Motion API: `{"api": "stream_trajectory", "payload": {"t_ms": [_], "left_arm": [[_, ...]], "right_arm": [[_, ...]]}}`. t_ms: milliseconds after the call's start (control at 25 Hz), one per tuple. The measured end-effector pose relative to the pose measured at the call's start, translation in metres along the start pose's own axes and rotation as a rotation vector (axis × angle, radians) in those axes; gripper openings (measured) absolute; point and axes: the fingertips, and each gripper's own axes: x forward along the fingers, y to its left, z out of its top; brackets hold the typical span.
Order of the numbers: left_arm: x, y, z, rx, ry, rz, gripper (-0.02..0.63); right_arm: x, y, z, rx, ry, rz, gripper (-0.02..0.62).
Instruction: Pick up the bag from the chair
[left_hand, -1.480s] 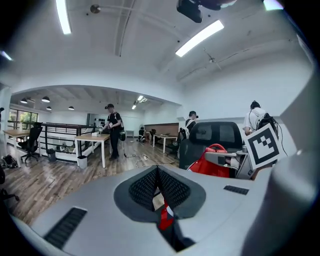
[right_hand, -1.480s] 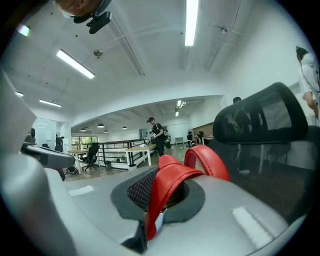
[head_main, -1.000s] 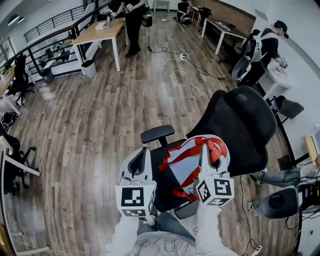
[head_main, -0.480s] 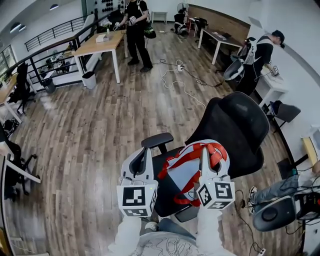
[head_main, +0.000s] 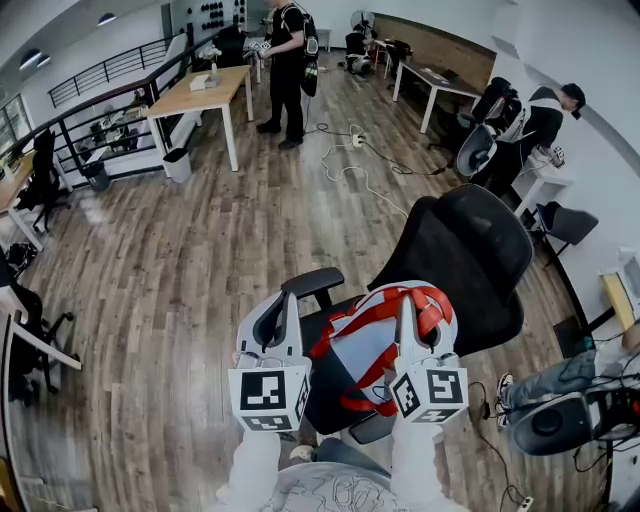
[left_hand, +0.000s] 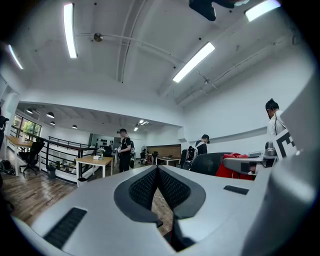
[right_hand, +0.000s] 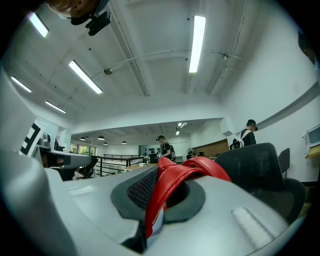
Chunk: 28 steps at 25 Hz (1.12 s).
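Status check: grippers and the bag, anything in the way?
Left hand-held gripper shut, empty. Right hand-held gripper shut on red strap of bag. Bag over chair seat; lift-off unclear. Nothing blocking.

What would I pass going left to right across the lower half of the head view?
Left gripper with its marker cube → pale blue bag with red straps, on the seat → black mesh backrest of the office chair. The right gripper, clamped on a red strap, overlaps the bag, so it is left out.
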Motion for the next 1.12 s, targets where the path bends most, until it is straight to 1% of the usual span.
{"api": "stream_trajectory", "payload": {"t_ms": [320,1120], "left_arm": [[-0.005,-0.004,0.000,0.009,-0.002,0.007,0.006],[-0.009,-0.010,-0.005,0.009,0.002,0.004,0.006]], "right_arm": [[-0.006,-0.006,-0.004,0.018,-0.004,-0.005,0.020],[-0.014,-0.012,-0.007,0.016,0.006,-0.013,0.020]]}}
